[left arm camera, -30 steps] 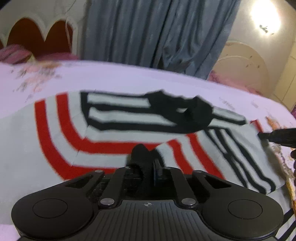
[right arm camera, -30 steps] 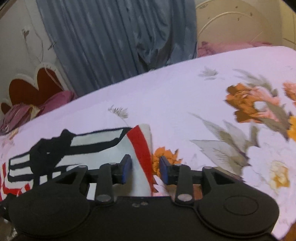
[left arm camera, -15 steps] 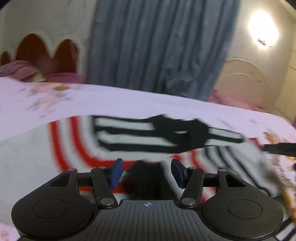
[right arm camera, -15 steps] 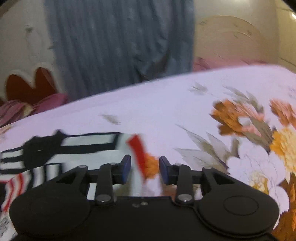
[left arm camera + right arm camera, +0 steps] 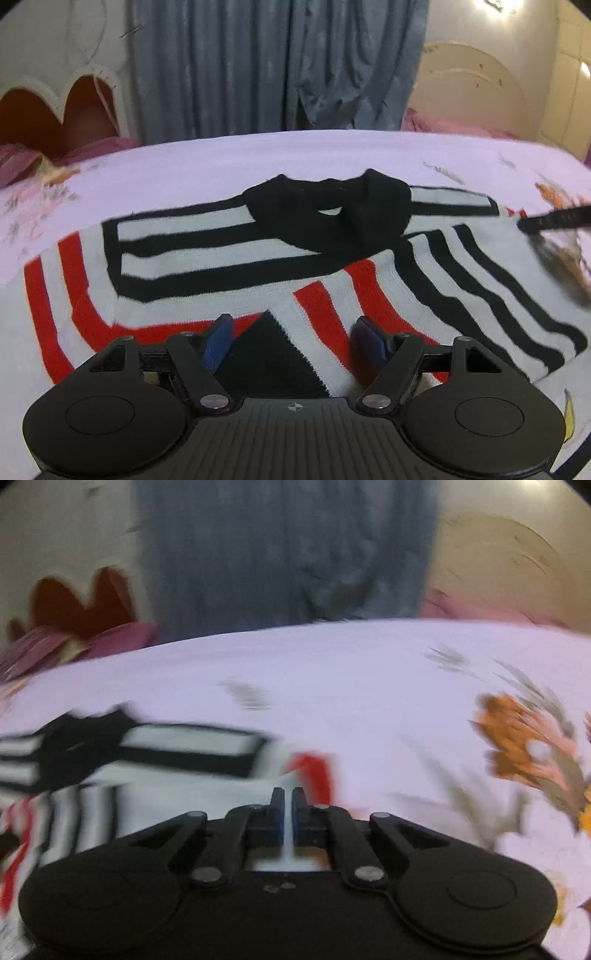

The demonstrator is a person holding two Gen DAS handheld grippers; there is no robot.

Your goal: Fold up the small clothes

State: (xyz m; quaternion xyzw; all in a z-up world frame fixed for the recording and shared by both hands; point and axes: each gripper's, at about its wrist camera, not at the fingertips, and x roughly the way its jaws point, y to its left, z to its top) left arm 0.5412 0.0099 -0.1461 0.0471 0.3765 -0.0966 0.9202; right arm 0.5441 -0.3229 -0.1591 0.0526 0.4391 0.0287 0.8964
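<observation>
The left claw (image 5: 291,341) is opening over the striped sweater (image 5: 229,258), nothing pinched. The right claw (image 5: 288,805) is pressed together, seemingly on the sweater's hem, though blur hides it. A thin pinch could slip, undoing the fold on the bed (image 5: 332,155).

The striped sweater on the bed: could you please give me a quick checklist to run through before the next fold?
1. Striped sweater lies flat on the bedsheet: ok.
2. Left gripper is opening, nothing pinched: ok.
3. Right gripper shut on the sweater's edge: ok.
4. Black collar lies smooth: not ok, bunched.
5. Far sleeve tucked: cannot tell, right view blurred.
</observation>
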